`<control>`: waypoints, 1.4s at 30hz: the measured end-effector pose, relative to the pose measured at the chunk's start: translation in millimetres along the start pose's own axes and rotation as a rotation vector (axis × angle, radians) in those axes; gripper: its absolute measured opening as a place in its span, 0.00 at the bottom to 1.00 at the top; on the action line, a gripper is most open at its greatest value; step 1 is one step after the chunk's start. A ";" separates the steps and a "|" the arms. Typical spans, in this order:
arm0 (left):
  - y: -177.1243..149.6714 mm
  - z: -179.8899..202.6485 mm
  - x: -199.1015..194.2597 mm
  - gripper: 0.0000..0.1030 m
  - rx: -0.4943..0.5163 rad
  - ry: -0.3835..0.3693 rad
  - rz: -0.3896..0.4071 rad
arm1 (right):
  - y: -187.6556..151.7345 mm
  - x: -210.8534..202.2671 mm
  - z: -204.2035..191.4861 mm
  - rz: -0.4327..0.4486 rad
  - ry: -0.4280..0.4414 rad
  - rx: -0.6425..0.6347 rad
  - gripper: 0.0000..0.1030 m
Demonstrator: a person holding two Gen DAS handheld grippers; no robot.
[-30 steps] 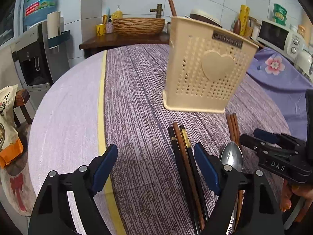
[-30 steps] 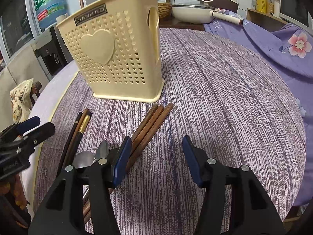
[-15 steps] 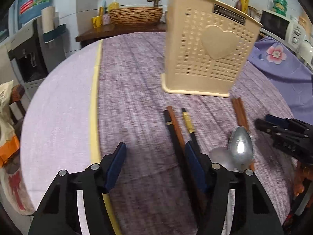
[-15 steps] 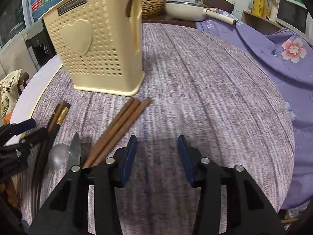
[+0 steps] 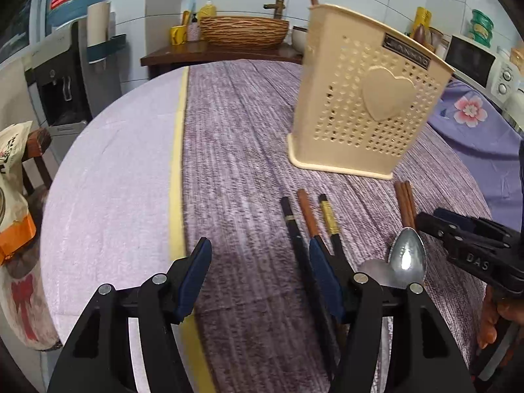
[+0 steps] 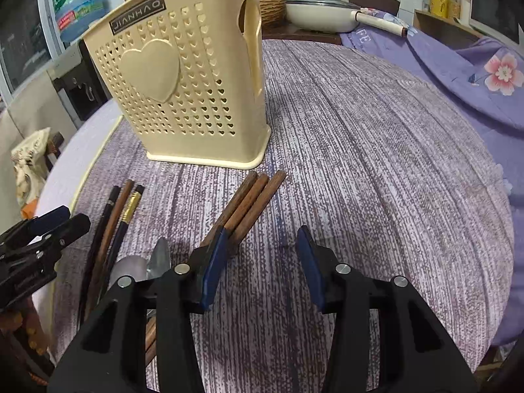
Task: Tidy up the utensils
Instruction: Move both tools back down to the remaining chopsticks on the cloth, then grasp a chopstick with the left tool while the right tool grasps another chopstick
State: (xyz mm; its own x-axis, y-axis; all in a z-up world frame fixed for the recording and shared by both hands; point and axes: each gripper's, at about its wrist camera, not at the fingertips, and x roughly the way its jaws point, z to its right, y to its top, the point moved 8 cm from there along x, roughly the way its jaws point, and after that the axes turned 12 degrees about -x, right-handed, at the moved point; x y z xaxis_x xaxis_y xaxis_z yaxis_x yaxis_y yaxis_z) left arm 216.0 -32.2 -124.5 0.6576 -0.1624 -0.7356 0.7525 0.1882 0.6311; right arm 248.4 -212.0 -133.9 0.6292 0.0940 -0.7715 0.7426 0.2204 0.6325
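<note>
A cream perforated utensil holder (image 5: 366,111) with a heart on its front stands upright on the purple cloth; it also shows in the right wrist view (image 6: 183,85). One brown stick stands in it. In front of it lie dark chopsticks (image 5: 308,222), three brown chopsticks (image 6: 249,203) and metal spoons (image 5: 407,257). My left gripper (image 5: 258,278) is open and empty, its right finger over the dark chopsticks. My right gripper (image 6: 260,268) is open and empty, its left finger over the brown chopsticks.
The round table (image 6: 376,150) carries a purple striped cloth with a yellow border (image 5: 177,150). A floral purple cloth (image 6: 475,65) lies at the right. Behind stand a water dispenser (image 5: 62,75), a wicker basket (image 5: 244,31), a pan (image 6: 321,16) and a microwave (image 5: 475,62).
Both grippers have moved back and up from the utensils over the last second, then tilted. Both stay open and empty. The utensils and holder have not moved.
</note>
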 end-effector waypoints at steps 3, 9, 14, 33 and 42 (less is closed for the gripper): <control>-3.5 1.9 4.5 0.59 0.024 0.013 -0.012 | -3.5 0.5 11.7 -0.028 -0.020 0.002 0.43; 0.6 -4.5 3.9 0.59 -0.014 0.017 -0.009 | -0.8 -6.8 27.1 -0.006 0.044 0.103 0.40; 0.1 8.0 10.3 0.59 0.041 0.036 -0.026 | 6.9 5.1 3.5 -0.026 0.049 0.056 0.40; 10.4 3.9 19.0 0.43 0.046 0.054 -0.052 | 20.3 21.7 8.6 -0.059 0.006 0.059 0.27; 15.3 19.0 28.7 0.24 0.085 0.077 -0.046 | 29.8 29.7 7.4 -0.038 -0.022 0.086 0.14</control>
State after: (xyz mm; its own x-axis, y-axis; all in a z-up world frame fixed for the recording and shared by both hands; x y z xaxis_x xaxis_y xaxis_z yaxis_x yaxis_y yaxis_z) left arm 247.1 -52.4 -131.3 0.6200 -0.0939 -0.7789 0.7843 0.0988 0.6124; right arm 290.9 -209.8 -137.5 0.6048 0.0656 -0.7937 0.7821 0.1391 0.6075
